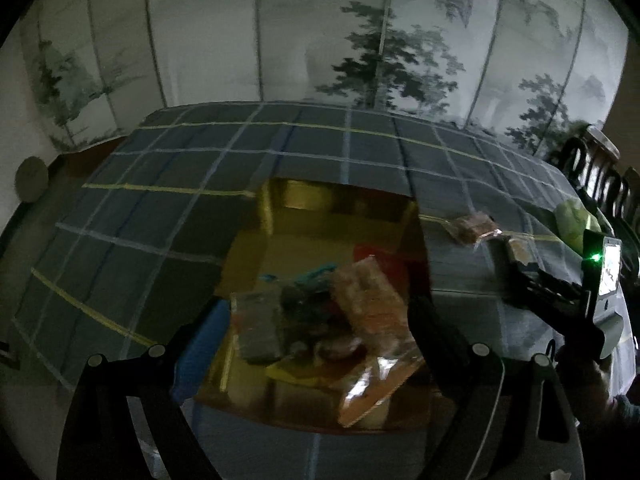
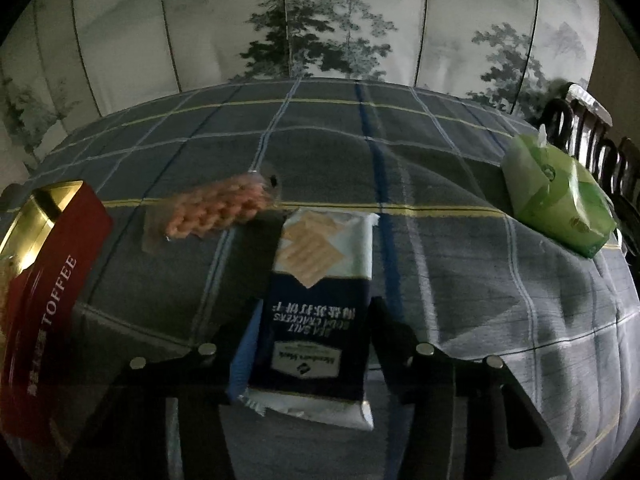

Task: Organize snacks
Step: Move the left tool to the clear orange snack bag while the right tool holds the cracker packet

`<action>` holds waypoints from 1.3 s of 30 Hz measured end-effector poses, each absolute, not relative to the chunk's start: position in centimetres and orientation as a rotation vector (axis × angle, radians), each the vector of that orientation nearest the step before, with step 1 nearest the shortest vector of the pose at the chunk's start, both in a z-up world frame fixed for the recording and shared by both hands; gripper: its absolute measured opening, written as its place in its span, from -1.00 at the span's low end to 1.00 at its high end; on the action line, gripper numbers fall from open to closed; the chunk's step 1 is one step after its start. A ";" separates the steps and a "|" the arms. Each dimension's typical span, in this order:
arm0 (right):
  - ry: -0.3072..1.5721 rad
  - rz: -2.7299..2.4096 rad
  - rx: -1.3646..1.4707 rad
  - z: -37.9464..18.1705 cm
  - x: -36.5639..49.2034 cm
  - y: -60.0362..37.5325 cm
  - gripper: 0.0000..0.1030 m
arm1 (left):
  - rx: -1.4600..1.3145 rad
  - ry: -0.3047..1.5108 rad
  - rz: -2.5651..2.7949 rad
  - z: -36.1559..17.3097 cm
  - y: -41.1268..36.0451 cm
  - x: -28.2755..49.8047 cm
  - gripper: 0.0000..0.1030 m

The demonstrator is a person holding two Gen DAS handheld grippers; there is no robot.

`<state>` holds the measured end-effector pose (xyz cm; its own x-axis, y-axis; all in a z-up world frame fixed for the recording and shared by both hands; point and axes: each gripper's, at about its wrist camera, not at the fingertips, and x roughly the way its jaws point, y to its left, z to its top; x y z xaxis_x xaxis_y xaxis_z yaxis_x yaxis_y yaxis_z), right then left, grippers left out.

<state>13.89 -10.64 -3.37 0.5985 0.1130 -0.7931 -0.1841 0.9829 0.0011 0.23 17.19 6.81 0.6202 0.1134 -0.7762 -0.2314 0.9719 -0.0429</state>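
A gold-lined box (image 1: pixel 276 208) lies open on the checked tablecloth and holds several snack packs. My left gripper (image 1: pixel 316 320) hangs open over it; a clear bag of orange biscuits (image 1: pixel 372 300) lies between the fingers, and I cannot see them touching it. My right gripper (image 2: pixel 312 320) is shut on a blue and white soda cracker pack (image 2: pixel 320 300) and holds it just above the cloth. A clear bag of orange biscuits (image 2: pixel 216 212) lies on the cloth beyond it. The box's red TOFFEE side (image 2: pixel 52 288) is at the left of the right wrist view.
A green tissue pack (image 2: pixel 556 196) lies at the right edge of the table, by dark chair backs (image 2: pixel 592 136). The right gripper's body with a green light (image 1: pixel 596 264) shows in the left wrist view. A painted screen stands behind the table. The scene is dim.
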 end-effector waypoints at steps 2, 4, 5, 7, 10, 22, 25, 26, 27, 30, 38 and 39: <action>0.914 0.175 -0.084 -3.4 13.9 -11.5 0.02 | -0.135 0.883 0.182 6.8 16.4 0.6 0.71; 0.912 0.175 -0.080 -3.3 13.8 -12.7 0.02 | -0.127 0.882 0.165 6.8 15.7 0.8 0.71; 0.910 0.171 -0.076 -3.3 13.8 -13.4 0.02 | -0.122 0.878 0.154 6.9 15.3 1.0 0.71; 0.907 0.161 -0.077 -3.4 13.6 -14.5 0.02 | -0.111 0.878 0.138 6.9 14.7 1.3 0.71; 0.902 0.153 -0.066 -3.4 13.7 -16.7 0.02 | -0.110 0.884 0.105 6.9 13.7 1.9 0.71; 0.898 0.114 -0.074 -3.7 13.9 -23.1 0.02 | -0.082 0.897 0.015 7.2 10.0 4.5 0.71; 0.895 0.114 -0.071 -3.7 13.9 -24.3 0.02 | -0.055 0.895 -0.005 7.3 9.0 4.9 0.71; 0.895 0.110 -0.068 -3.7 14.0 -24.6 0.02 | -0.045 0.898 -0.008 7.2 8.6 5.0 0.71; 0.895 0.110 -0.066 -3.8 14.1 -24.7 0.02 | -0.040 0.899 -0.011 7.1 8.4 5.1 0.71; 0.894 0.116 -0.069 -3.8 14.2 -24.9 0.02 | -0.032 0.907 -0.025 6.7 7.8 5.2 0.71; 0.894 0.115 -0.070 -3.9 14.1 -25.0 0.02 | -0.030 0.948 -0.052 5.0 7.3 6.4 0.71; 0.894 0.115 -0.069 -3.9 14.1 -25.0 0.02 | -0.031 0.951 -0.059 4.8 7.2 6.6 0.71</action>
